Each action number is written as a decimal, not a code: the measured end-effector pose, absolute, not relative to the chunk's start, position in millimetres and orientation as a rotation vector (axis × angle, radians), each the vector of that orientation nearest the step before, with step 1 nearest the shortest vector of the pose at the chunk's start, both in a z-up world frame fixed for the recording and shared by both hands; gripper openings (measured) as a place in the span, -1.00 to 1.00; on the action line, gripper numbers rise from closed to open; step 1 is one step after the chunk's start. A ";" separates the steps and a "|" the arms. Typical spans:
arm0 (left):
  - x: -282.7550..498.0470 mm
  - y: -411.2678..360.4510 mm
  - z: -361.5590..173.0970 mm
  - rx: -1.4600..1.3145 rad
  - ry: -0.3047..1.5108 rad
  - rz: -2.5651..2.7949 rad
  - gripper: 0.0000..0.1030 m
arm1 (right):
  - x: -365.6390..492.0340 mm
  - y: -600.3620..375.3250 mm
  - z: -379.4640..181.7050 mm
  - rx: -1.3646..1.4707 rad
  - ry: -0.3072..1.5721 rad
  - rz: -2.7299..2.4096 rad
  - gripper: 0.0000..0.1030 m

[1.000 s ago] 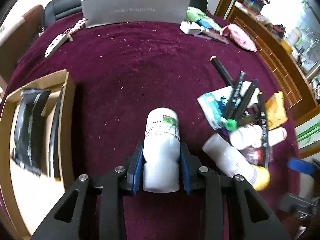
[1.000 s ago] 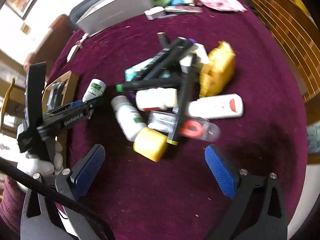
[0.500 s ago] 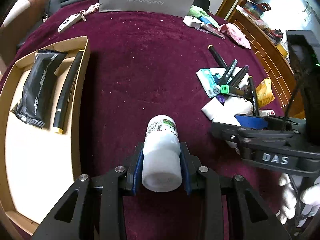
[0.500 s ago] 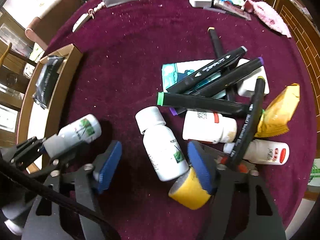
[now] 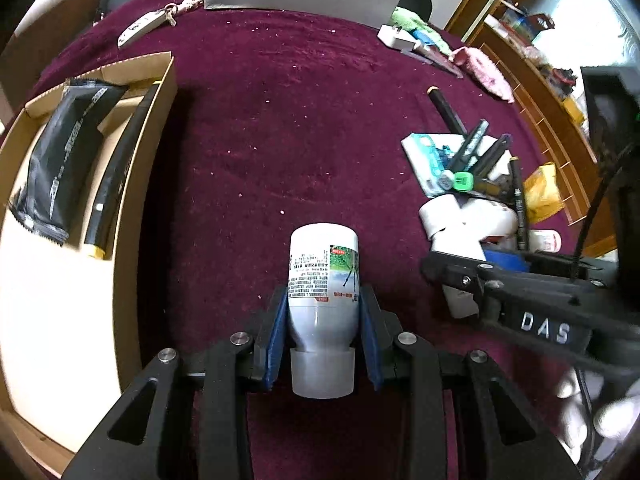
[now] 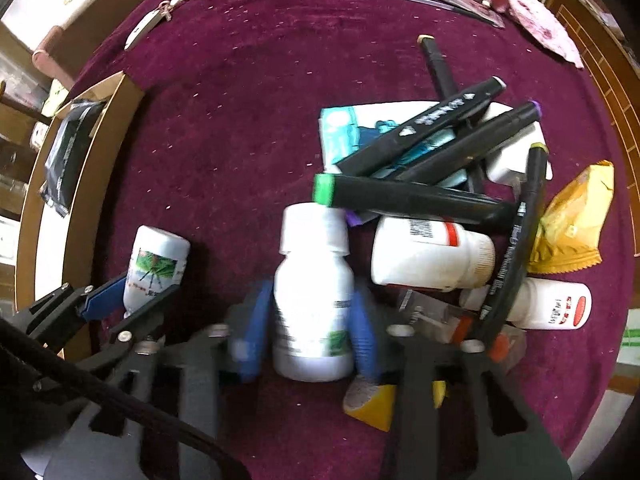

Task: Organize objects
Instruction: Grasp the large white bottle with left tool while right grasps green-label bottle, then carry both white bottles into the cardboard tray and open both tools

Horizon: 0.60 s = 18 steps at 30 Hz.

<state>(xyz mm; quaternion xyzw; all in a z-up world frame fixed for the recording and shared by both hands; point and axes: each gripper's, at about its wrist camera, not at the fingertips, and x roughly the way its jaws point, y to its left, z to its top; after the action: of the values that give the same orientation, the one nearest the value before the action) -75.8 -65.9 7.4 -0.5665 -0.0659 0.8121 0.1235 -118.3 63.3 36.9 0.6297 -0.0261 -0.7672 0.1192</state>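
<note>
The left gripper (image 5: 322, 332) is clamped on a white bottle (image 5: 323, 280), its blue pads pressed to the shoulder just above the cap, with the cap pointing back toward the wrist and the base pointing forward. The grip sits near the narrow end, so the bottle may pivot or slip out forward if it is swung quickly toward the cardboard tray (image 5: 132, 208), which lies off to the left of these jaws.

The right gripper (image 6: 308, 340) has its pads against both sides of a second white bottle (image 6: 314, 304); the view is blurred by motion, so a firm grasp looks likely but is not certain. Just beyond its jaws, this bottle's cap touches the green-tipped marker (image 6: 404, 196), which rests across the pile. Lifting may drag that marker and tip the other markers (image 6: 432, 128) stacked on it. A yellow cap (image 6: 372, 408) lies just under the right-hand finger and could be knocked aside.

The two grippers are near each other, so a careless sweep risks a collision.

Farther out, the tray already holds a black packet (image 5: 60, 148) and a black marker (image 5: 116, 172), leaving open floor for the bottles.
</note>
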 end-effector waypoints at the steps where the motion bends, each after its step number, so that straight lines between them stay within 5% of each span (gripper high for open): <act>1: -72.2 -66.5 10.7 -1.639 -0.184 2.377 -0.44 | -117.0 67.3 37.0 1.845 -0.105 -2.234 -0.38; 18: -16.9 -108.8 67.6 -1.514 -0.415 2.422 -0.44 | -84.3 92.7 68.4 1.758 -0.517 -2.072 -0.38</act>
<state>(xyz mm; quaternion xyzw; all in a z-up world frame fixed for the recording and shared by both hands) -16.9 -108.8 67.6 -0.5203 -0.1427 0.8323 0.1275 -84.3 92.7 68.4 0.6245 -0.1836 -0.7358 0.1867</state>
